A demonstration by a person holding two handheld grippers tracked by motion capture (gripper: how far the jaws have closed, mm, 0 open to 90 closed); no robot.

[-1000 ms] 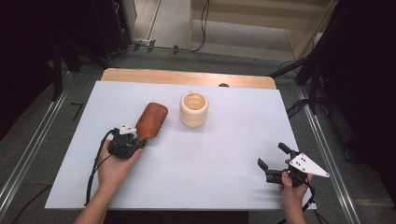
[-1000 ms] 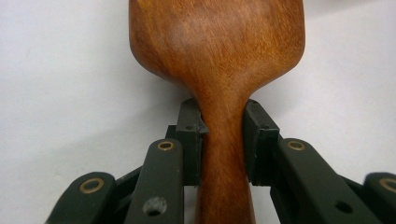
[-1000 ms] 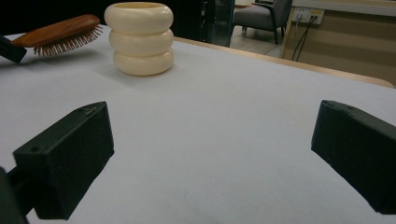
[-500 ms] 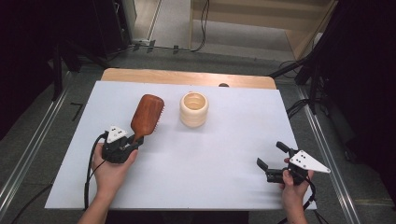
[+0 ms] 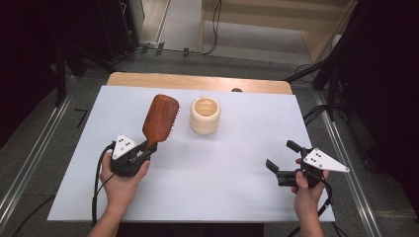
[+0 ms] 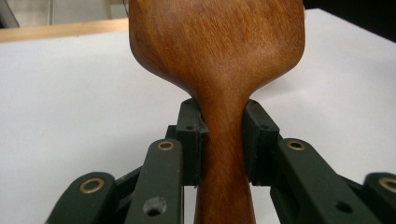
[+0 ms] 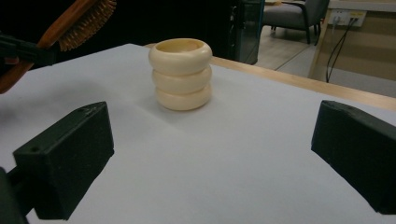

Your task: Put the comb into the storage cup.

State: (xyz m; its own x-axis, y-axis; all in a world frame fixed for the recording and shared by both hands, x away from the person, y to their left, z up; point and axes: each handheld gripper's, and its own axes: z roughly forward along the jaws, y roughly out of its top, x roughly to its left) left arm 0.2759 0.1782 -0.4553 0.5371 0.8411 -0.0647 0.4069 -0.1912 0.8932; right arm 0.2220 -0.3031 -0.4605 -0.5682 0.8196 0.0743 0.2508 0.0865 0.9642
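Observation:
A brown wooden hairbrush (image 5: 160, 116) is held by its handle in my left gripper (image 5: 148, 147), lifted off the white table with its head pointing away and tilted up. In the left gripper view the jaws are shut on the hairbrush handle (image 6: 223, 149) from both sides. A cream ribbed cup (image 5: 205, 115) stands upright at the table's middle back, just right of the brush head. My right gripper (image 5: 281, 160) hovers open near the front right of the table, facing the cup (image 7: 181, 73), with nothing between its fingers (image 7: 65, 158).
The white sheet (image 5: 212, 177) covers the table, with a wooden strip (image 5: 197, 82) bare along its far edge. Dark stands and cables surround the table on the floor.
My left gripper has drawn back toward the front left and lifted the hairbrush, whose head has swung up and away from the cup. The right gripper has stayed put.

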